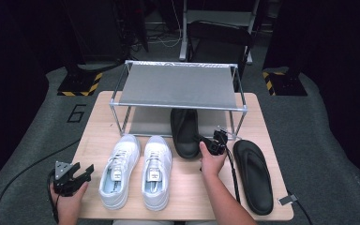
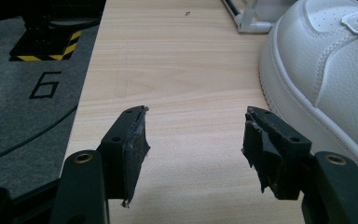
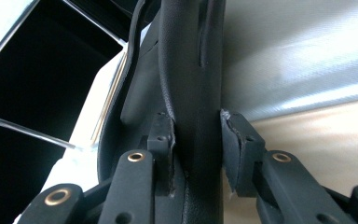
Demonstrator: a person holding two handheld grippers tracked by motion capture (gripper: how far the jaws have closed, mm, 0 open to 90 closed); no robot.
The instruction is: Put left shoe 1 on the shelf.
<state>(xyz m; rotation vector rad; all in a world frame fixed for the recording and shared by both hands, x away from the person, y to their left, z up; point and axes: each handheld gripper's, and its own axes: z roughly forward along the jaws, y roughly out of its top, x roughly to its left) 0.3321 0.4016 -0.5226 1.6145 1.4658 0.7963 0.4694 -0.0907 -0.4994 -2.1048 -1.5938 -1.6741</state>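
Note:
A black flip-flop (image 1: 183, 129) lies half under the metal shoe rack (image 1: 178, 84), toe end on the rack's lower shelf. My right gripper (image 1: 201, 138) is shut on its right edge near the heel. In the right gripper view the jaws (image 3: 196, 135) press on the flip-flop's sole (image 3: 191, 56) from both sides. A second black flip-flop (image 1: 253, 176) lies flat at the table's right. My left gripper (image 1: 85, 168) stands open at the front left, nothing between its pads (image 2: 193, 126). The nearest white sneaker (image 2: 326, 60) is just to its right.
Two white sneakers (image 1: 119, 171) (image 1: 156, 171) stand side by side on the wooden table (image 1: 93, 140) in front of the rack. The rack's grey top shelf spans the back of the table. Grey floor with a number marking (image 2: 44, 84) lies beyond the left edge.

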